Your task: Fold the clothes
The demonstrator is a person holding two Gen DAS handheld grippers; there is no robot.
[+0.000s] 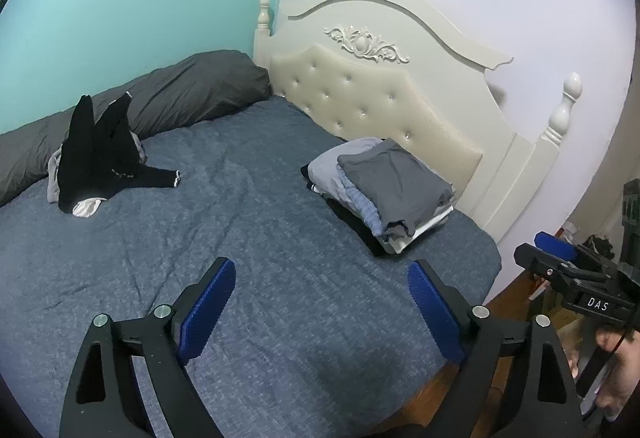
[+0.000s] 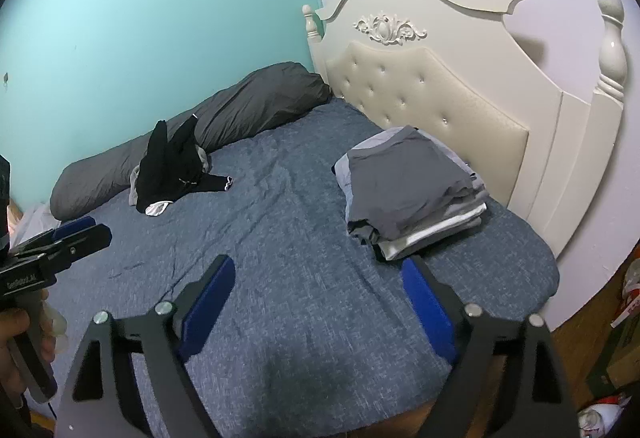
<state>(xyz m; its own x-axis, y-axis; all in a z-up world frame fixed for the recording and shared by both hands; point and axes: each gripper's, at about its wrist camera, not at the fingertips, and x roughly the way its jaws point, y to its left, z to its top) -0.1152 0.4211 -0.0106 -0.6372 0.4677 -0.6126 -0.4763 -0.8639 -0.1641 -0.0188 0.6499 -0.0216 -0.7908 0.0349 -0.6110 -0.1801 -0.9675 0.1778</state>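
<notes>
A folded stack of clothes (image 1: 388,193) (image 2: 408,189), with a grey garment on top, sits on the bed near the headboard. A loose heap of black clothes (image 1: 100,157) (image 2: 172,165) lies across the bed against the long grey pillow. My left gripper (image 1: 320,266) hovers open over bare bedcover, with nothing between its blue pads (image 1: 208,302). My right gripper (image 2: 319,264) is open too and holds nothing, its right finger just in front of the stack. Each gripper shows at the edge of the other's view: the right gripper (image 1: 540,250) and the left gripper (image 2: 86,232).
The bed (image 1: 240,238) has a blue-grey cover, with a cream tufted headboard (image 1: 380,93) behind it. A long grey pillow (image 1: 180,93) lies along the teal wall. Wooden floor with boxes and clutter (image 2: 624,318) lies past the bed's right edge. A person's hands hold both grippers.
</notes>
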